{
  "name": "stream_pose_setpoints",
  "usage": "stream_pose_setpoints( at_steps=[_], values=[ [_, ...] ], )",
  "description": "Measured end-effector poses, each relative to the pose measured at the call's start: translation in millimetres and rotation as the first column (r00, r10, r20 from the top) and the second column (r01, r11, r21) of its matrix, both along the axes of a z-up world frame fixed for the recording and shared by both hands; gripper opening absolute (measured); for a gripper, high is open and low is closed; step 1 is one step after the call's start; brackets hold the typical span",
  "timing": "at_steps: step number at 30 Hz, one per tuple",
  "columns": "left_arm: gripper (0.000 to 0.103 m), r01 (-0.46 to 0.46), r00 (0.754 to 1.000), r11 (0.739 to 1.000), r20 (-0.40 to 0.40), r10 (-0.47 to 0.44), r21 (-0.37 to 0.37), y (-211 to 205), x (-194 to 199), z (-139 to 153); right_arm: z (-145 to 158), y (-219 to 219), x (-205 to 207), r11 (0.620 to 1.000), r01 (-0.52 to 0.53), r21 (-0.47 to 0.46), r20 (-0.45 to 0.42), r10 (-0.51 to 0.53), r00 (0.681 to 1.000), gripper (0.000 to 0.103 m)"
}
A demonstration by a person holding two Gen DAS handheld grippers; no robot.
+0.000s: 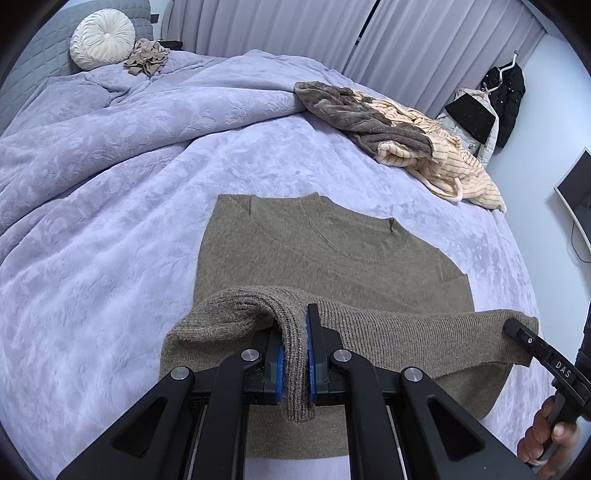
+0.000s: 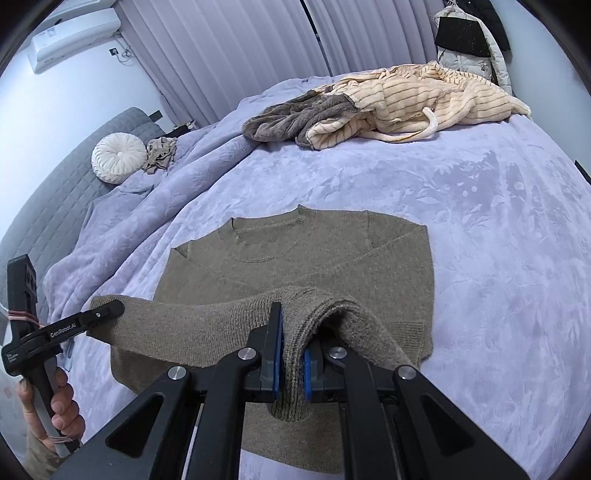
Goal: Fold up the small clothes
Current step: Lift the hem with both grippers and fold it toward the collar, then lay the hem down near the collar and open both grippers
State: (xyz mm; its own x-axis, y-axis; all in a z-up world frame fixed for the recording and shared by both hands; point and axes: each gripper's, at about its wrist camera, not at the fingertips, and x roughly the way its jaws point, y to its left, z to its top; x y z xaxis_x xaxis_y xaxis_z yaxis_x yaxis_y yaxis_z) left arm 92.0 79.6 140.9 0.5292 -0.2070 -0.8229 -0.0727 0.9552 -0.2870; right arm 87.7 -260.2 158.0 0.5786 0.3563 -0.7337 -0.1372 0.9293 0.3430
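The bed [image 1: 110,229] fills nearly the whole scene, spread with a plush lavender blanket [image 2: 480,258] that bunches into folds on the far left. Behind it, pale pleated curtains [image 1: 277,26] run across the far wall. Flat on the blanket in the near middle lies the olive-brown knit sweater [image 1: 295,254], neckline pointing to the far side, its body smoothed out. Its ribbed bottom hem [image 1: 406,339] is lifted off the bed and stretched in a band between the two tools. At the far right of the bed sits a heap of clothes: a cream striped fleece garment [image 2: 424,99] tangled with a grey fleece piece [image 2: 291,118]. Far left, against the grey quilted headboard [image 2: 55,184], rests a round white cushion [image 1: 102,38], and just beside it a small crumpled beige garment [image 1: 147,57]. Dark and light jackets [image 1: 506,96] hang on the far right wall.

Now the tools. The left hand-held gripper [image 1: 295,354] is clamped tight on the hem's left end, knit bulging over and dangling between its blue pads. The right hand-held gripper [image 2: 293,354] is likewise pinched on the hem's right end, fabric humped over its tips. From each wrist view the opposite tool shows at the edge of frame, bare fingers [image 2: 62,402] wrapped round its handle.
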Motion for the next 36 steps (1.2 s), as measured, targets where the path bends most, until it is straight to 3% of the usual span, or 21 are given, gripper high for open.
stream_pose_setpoints(
  at_steps=[36],
  values=[
    [0.010, 0.034, 0.998, 0.998, -0.046, -0.031, 0.061, -28.1, 97.9, -23.2, -29.4, -8.4, 90.4, 0.998, 0.057, 0.005, -0.055, -0.057, 0.997, 0.009]
  ],
)
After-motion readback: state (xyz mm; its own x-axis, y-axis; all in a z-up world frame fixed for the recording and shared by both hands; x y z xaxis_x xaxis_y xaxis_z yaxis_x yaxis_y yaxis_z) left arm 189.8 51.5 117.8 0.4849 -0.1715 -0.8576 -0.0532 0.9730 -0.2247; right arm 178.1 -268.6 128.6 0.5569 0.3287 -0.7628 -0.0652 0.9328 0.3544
